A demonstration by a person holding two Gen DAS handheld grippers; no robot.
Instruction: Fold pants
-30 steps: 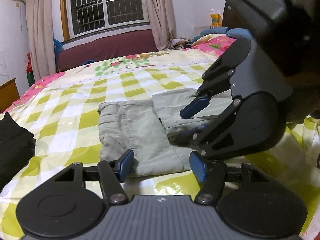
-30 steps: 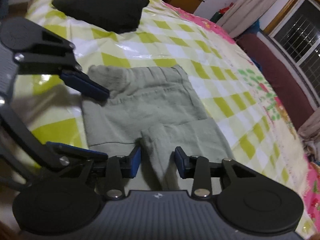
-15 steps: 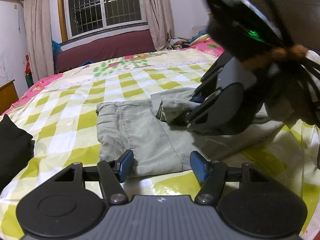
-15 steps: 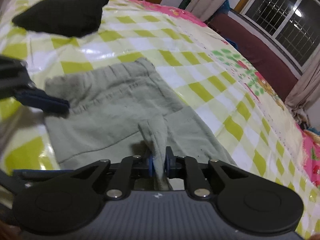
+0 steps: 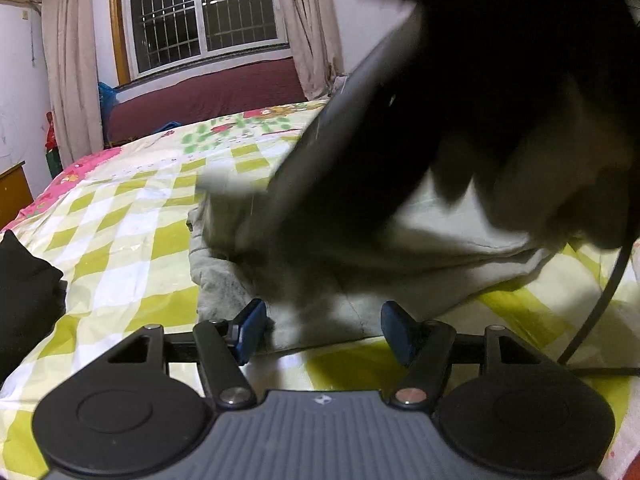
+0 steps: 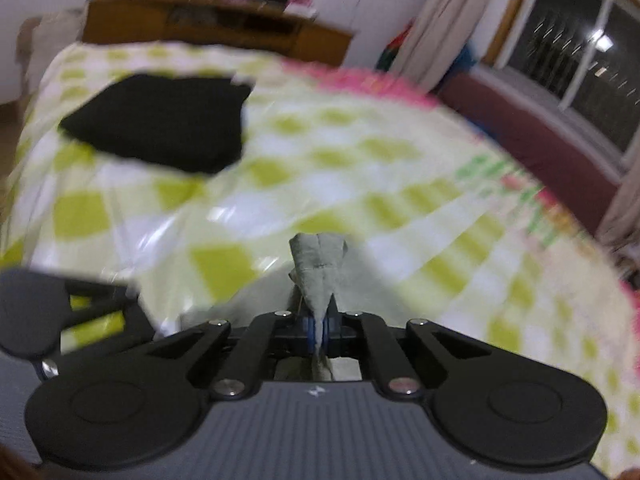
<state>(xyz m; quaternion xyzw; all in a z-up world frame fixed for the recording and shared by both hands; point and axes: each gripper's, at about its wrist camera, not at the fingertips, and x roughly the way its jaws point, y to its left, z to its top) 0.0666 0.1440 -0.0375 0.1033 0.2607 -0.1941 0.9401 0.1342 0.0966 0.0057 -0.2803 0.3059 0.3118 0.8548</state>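
- Checked bedding (image 5: 120, 248) in yellow-green and white covers the bed that fills both wrist views; a barred window (image 5: 204, 12) with curtains stands at 12 o'clock in the left wrist view, above a maroon ledge.
- We find the grey-green pants (image 5: 224, 280) lying on the bedding at the centre of the left wrist view, extending toward 3 o'clock, where a paler stretch of cloth rises off the surface.
- We see the left gripper (image 5: 322, 332) at 6 o'clock in its own view, blue pads spread wide apart with nothing pressed between them. The near edge of the pants lies just beyond and between the pads; we cannot tell whether the pads touch it.
- We see the right gripper (image 6: 319, 330) at 6 o'clock in its own view, its blue pads clamped together on a pinched fold of the pants. The fold stands up from the pads as a narrow peak toward 12 o'clock.
- In the left wrist view the right gripper's dark body (image 5: 460, 100) crosses from 1 o'clock down toward the centre, blurred, over the pants.
- A folded black garment (image 6: 160, 120) lies on the bedding at 10 o'clock in the right wrist view, well apart from the pants.
- A wooden cabinet (image 6: 208, 28) stands past the bed at 11 o'clock in that view.
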